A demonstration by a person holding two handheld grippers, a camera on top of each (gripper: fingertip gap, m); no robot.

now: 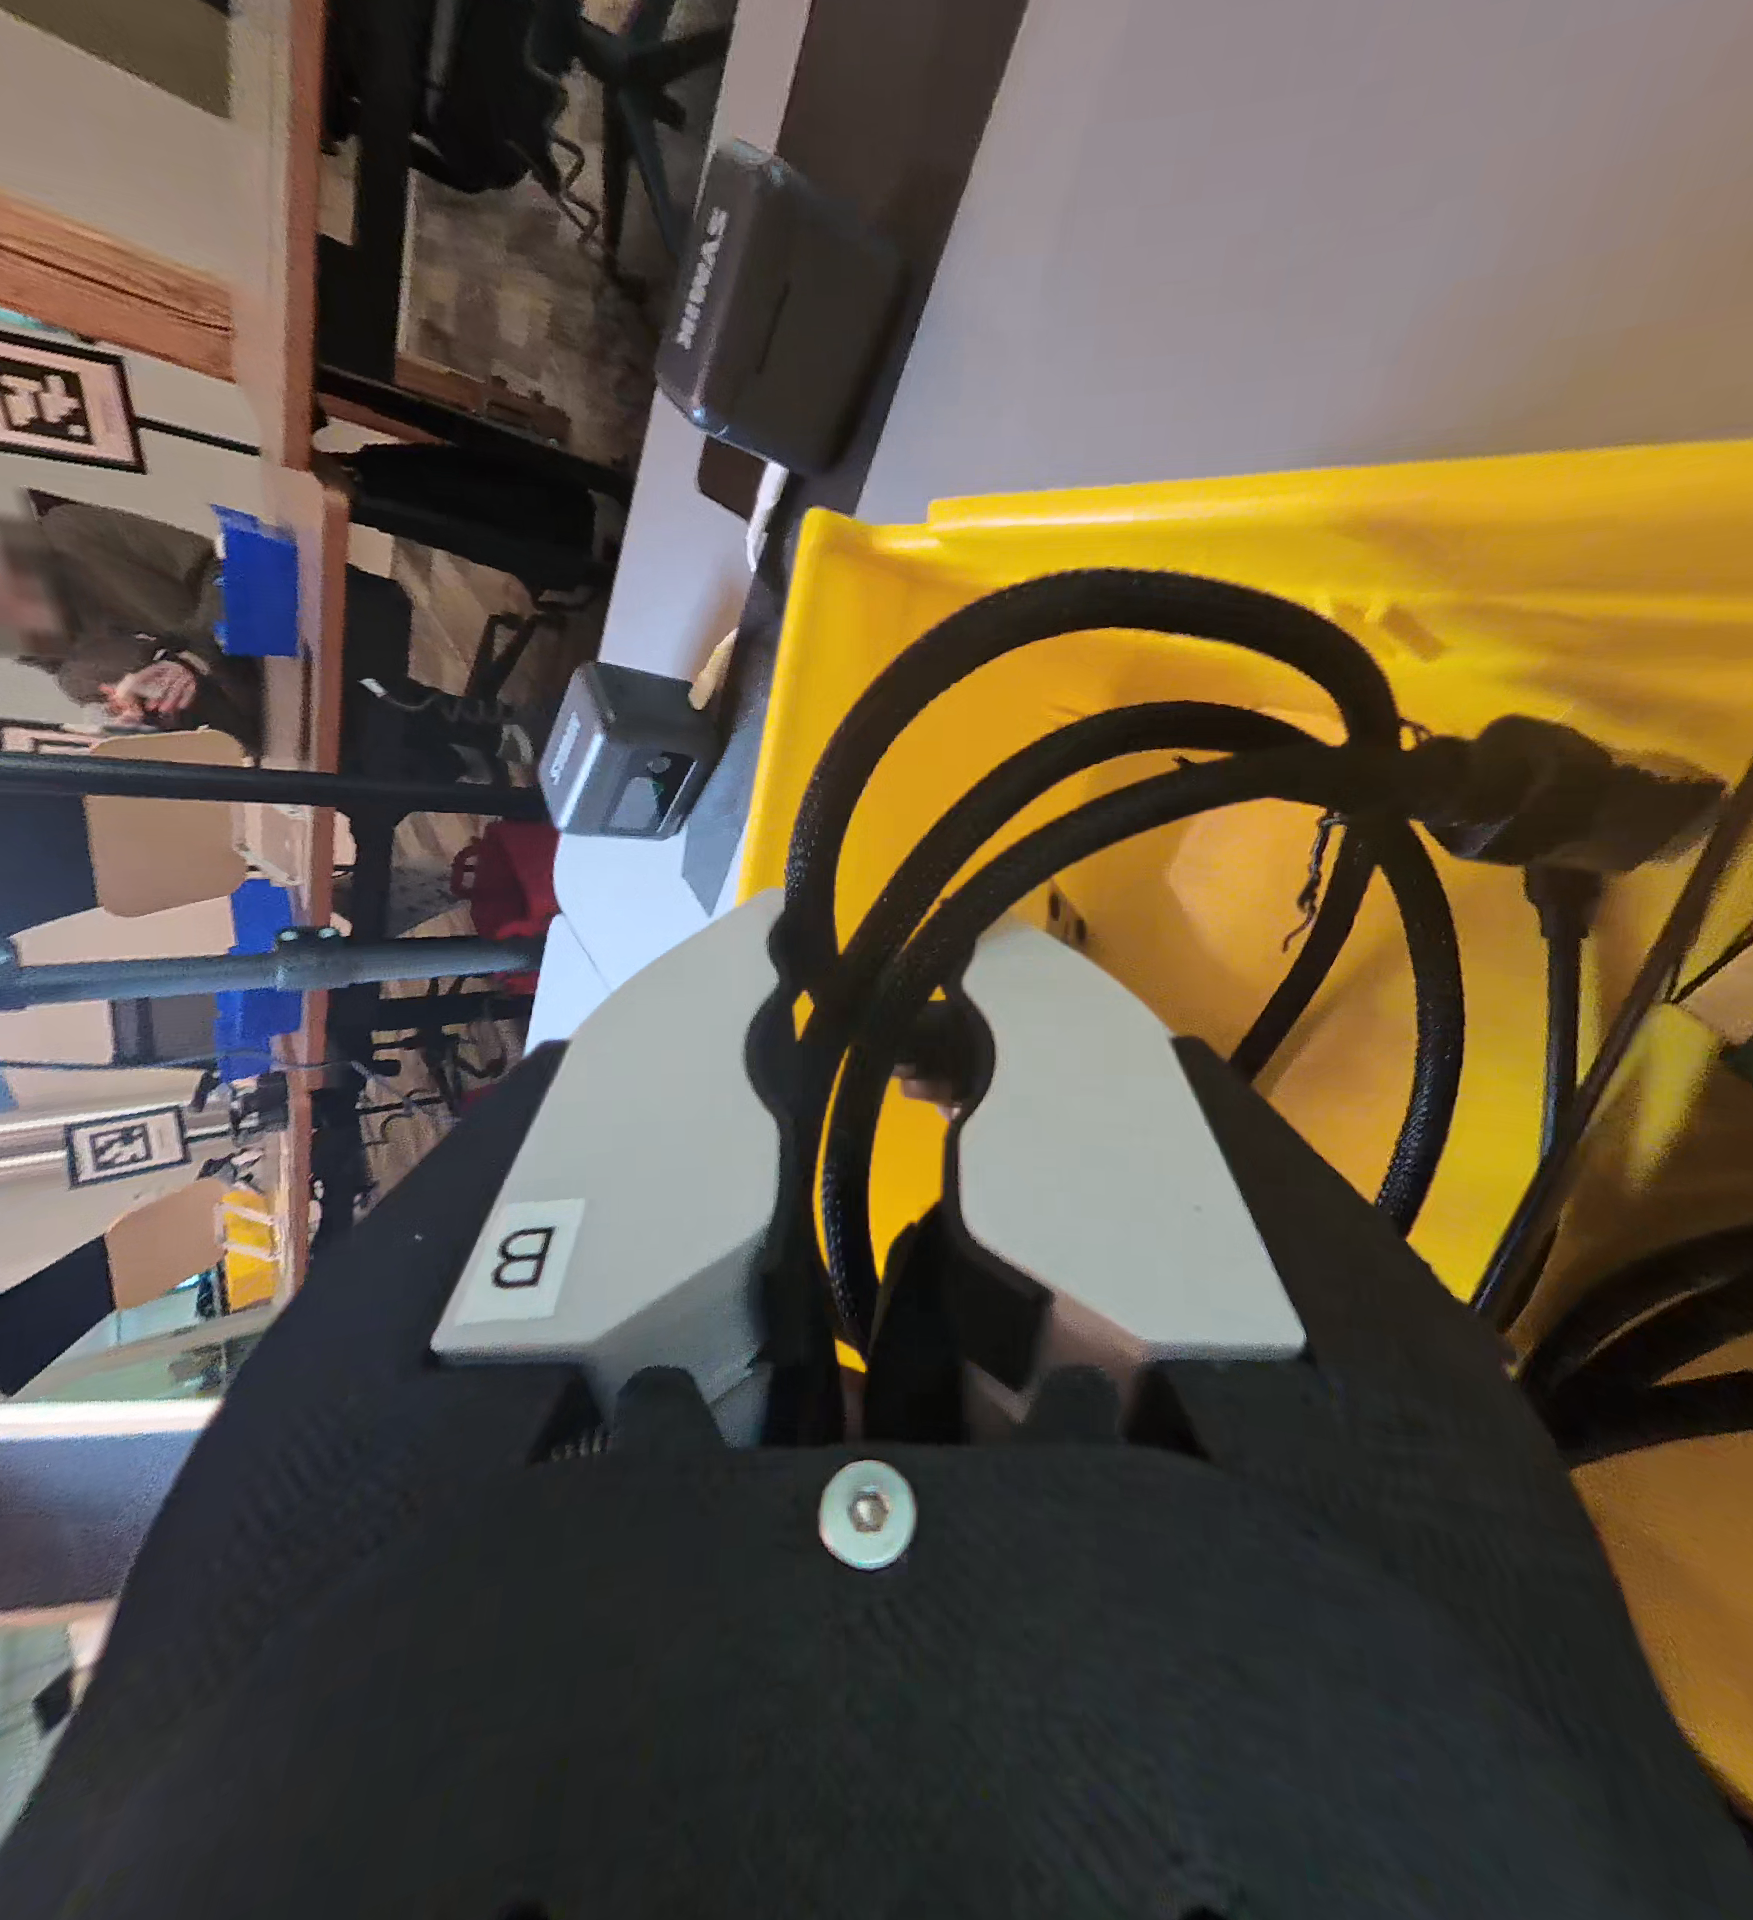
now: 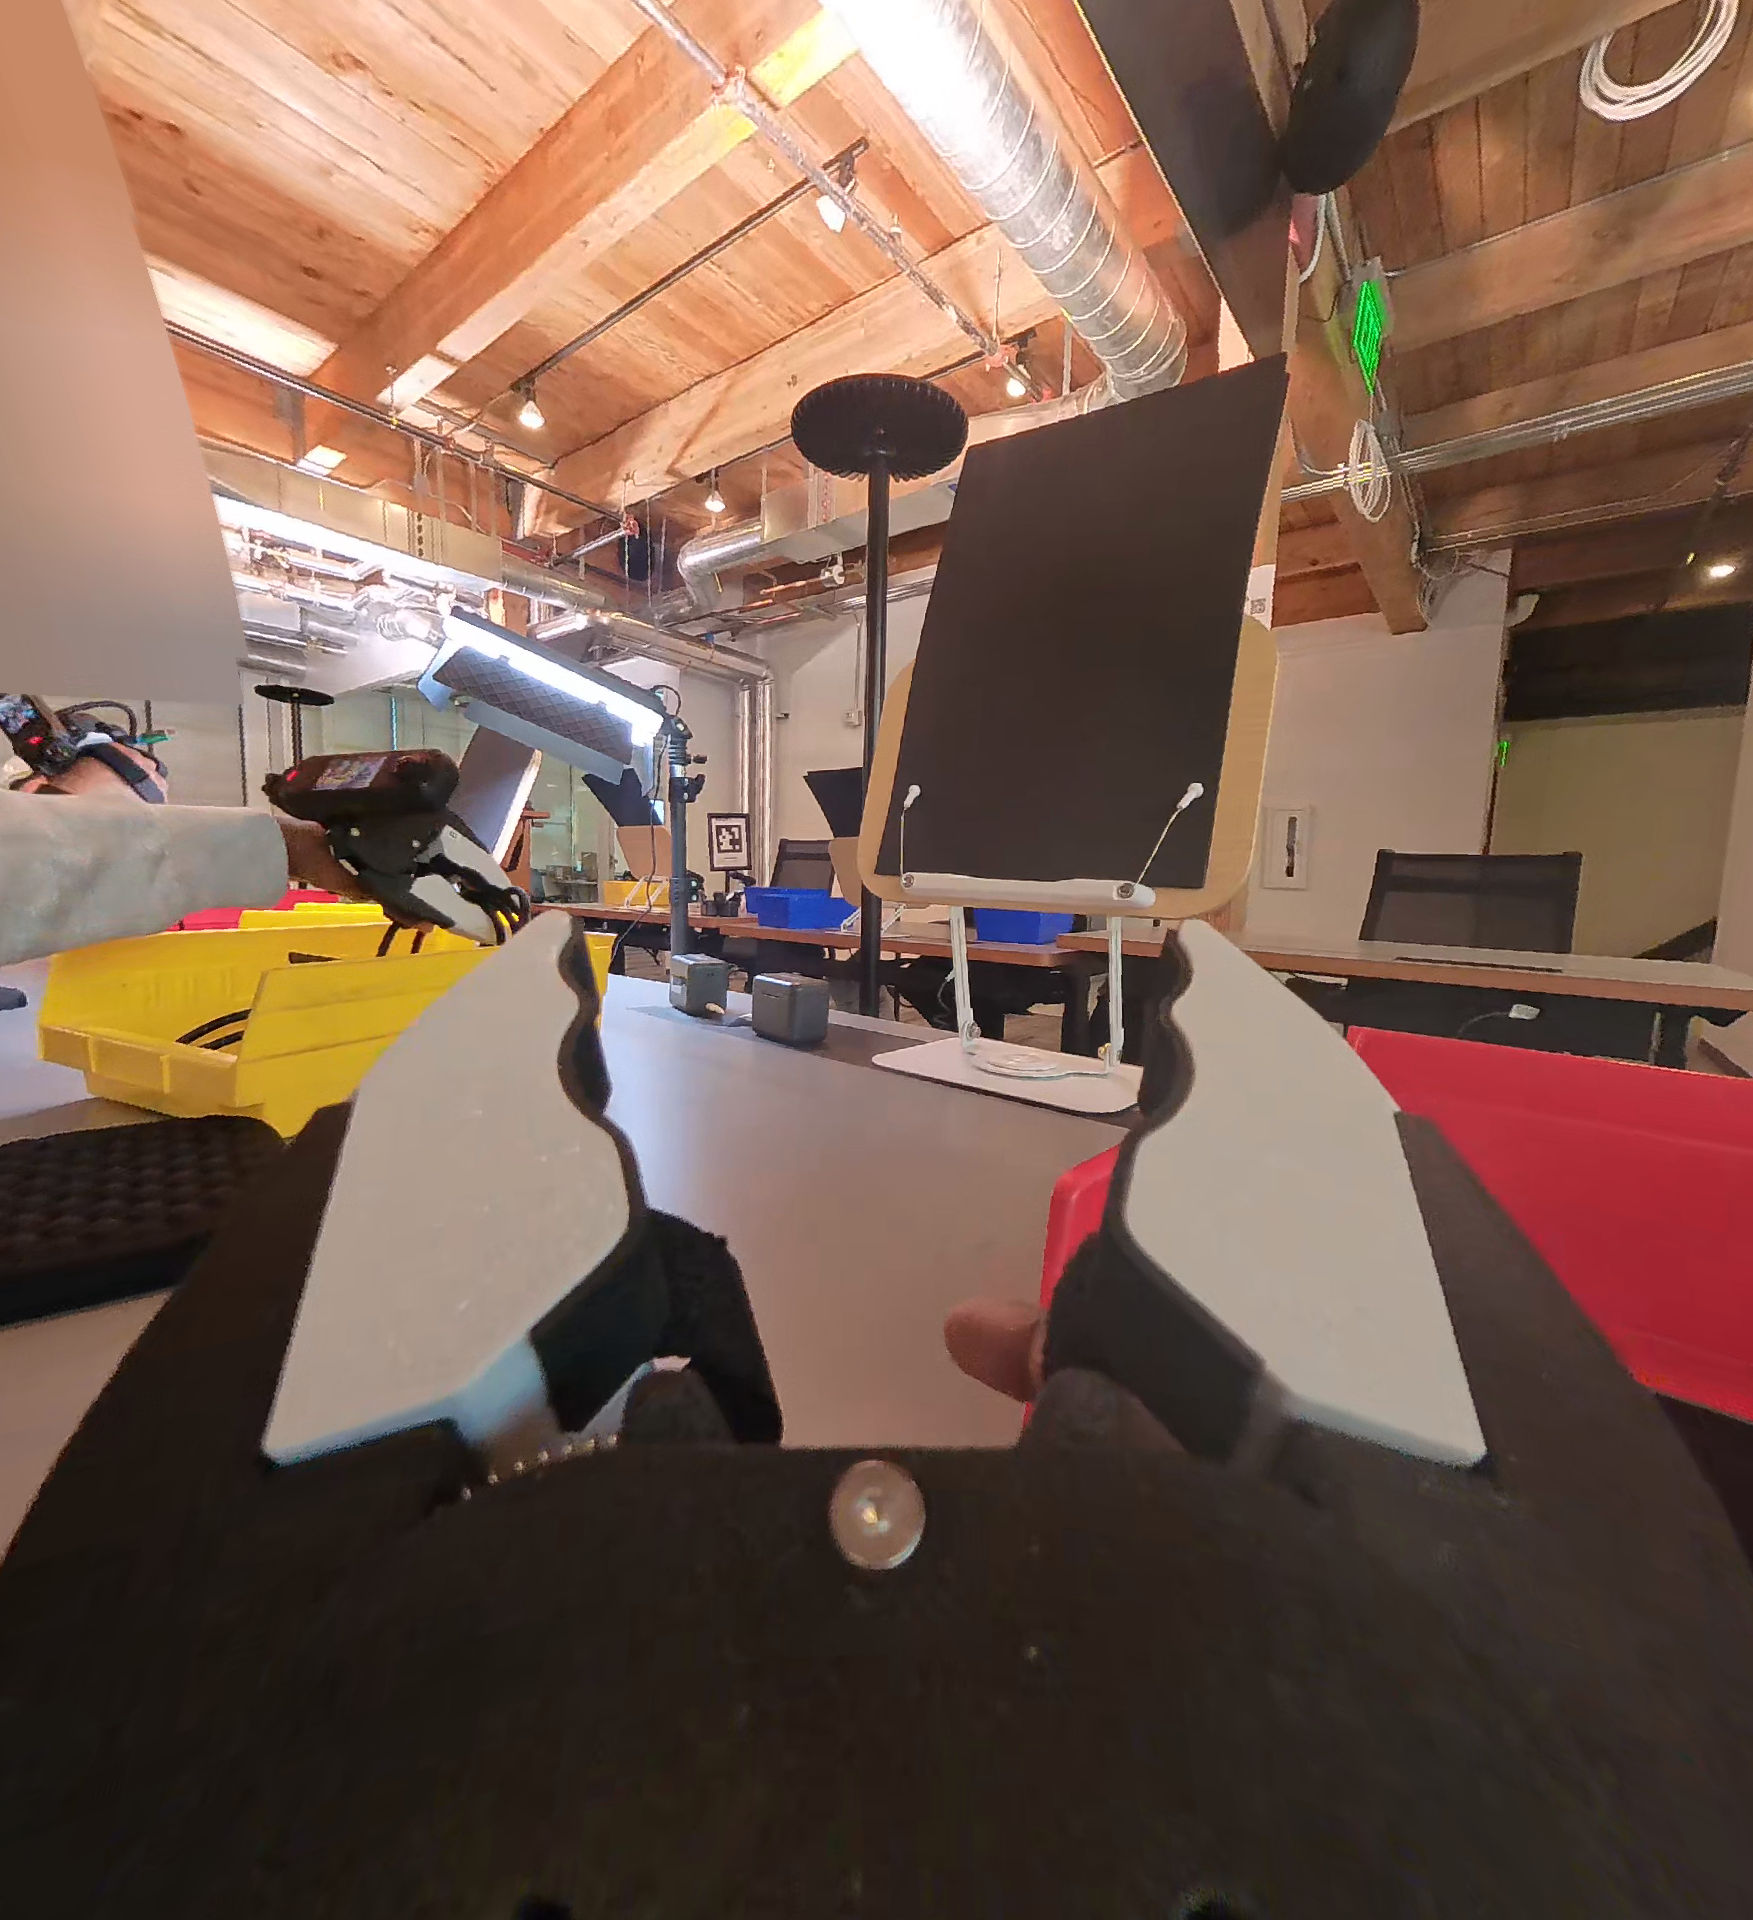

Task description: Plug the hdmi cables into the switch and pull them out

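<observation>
While the left gripper [image 1: 877,997] pinches a coiled black HDMI cable [image 1: 1111,748] over the yellow bin [image 1: 1474,561], the right gripper [image 2: 877,997] gapes wide, empty.

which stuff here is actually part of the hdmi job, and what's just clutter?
Job:
- braided black HDMI cable, coiled, clamped in the left gripper
- yellow bin it is over
- right gripper, open, holding nothing

Clutter:
- red bin
- black mesh pad
- two grey chargers
- stand with black panel

Two grippers [image 1: 872,997] [image 2: 872,997], one yellow bin [image 2: 228,997]
</observation>
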